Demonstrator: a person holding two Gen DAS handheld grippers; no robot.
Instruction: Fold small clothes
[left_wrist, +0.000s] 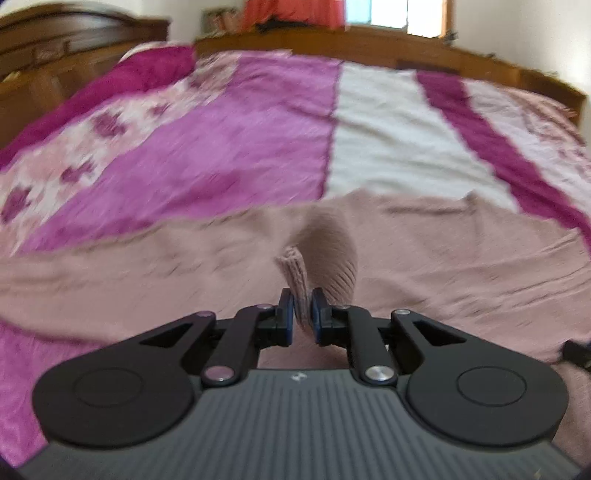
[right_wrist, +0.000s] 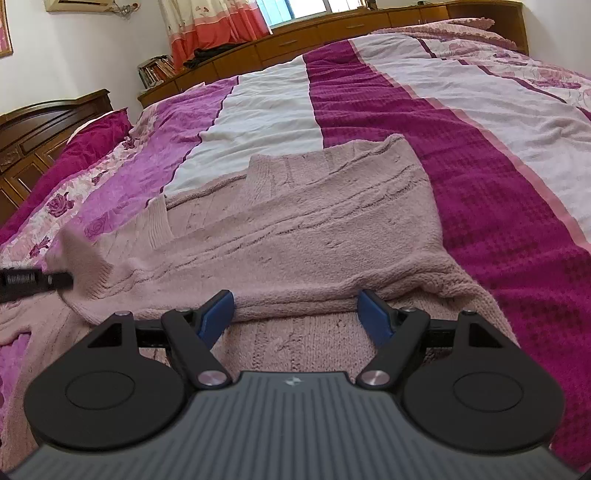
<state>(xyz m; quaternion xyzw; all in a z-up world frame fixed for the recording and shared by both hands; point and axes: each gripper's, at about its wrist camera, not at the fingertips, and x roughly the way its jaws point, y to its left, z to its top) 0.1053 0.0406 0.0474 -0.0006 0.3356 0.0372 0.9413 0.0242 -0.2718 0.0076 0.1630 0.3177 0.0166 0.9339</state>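
A pale pink knit sweater (right_wrist: 314, 229) lies spread on the bed, partly folded over itself. In the left wrist view my left gripper (left_wrist: 303, 308) is shut on a ribbed edge (left_wrist: 295, 273) of the sweater (left_wrist: 443, 266), and the knit is lifted into a small peak above the pads. The right wrist view shows that same gripper (right_wrist: 68, 280) at the far left, with a raised flap of knit at its tip. My right gripper (right_wrist: 297, 314) stands open low over the near part of the sweater. A folded edge runs between its blue pads (right_wrist: 218, 314), which do not press on it.
The bed wears a magenta, white and floral bedspread (right_wrist: 480, 184). A dark wooden headboard (right_wrist: 44, 129) and a magenta pillow (right_wrist: 92, 140) are at the left. Beyond the bed runs a low wooden cabinet (right_wrist: 332, 26) under a window with an orange curtain (right_wrist: 214, 26).
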